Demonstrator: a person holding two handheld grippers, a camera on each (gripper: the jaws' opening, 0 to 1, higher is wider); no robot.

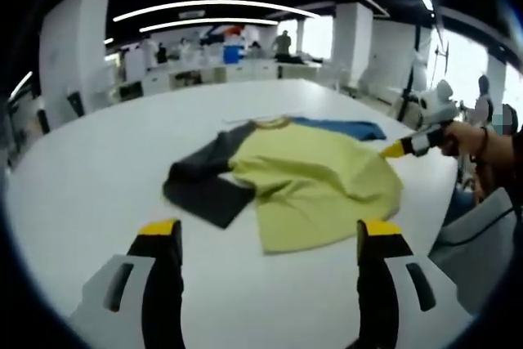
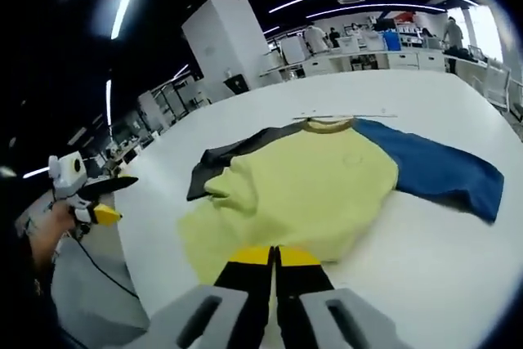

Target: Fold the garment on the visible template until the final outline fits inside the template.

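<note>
A broad round white table (image 1: 98,169) fills an open-plan office lit by long ceiling light strips (image 1: 212,12), with white pillars (image 2: 221,38) and desks behind. On it lies a yellow-green cotton shirt with 1 dark grey sleeve and 1 blue sleeve (image 2: 302,185), spread flat near the table's middle, its collar pointing toward the far desks and its hem toward the near edge, the sleeves running crosswise. The left gripper view shows the left gripper (image 1: 270,239) with its 2 yellow-tipped jaws spread wide above the tabletop short of the hem, and the grey sleeve folded back on itself. The right gripper view shows the blue sleeve stretched out straight and the right gripper (image 2: 274,257) with jaws pressed together at the hem.
</note>
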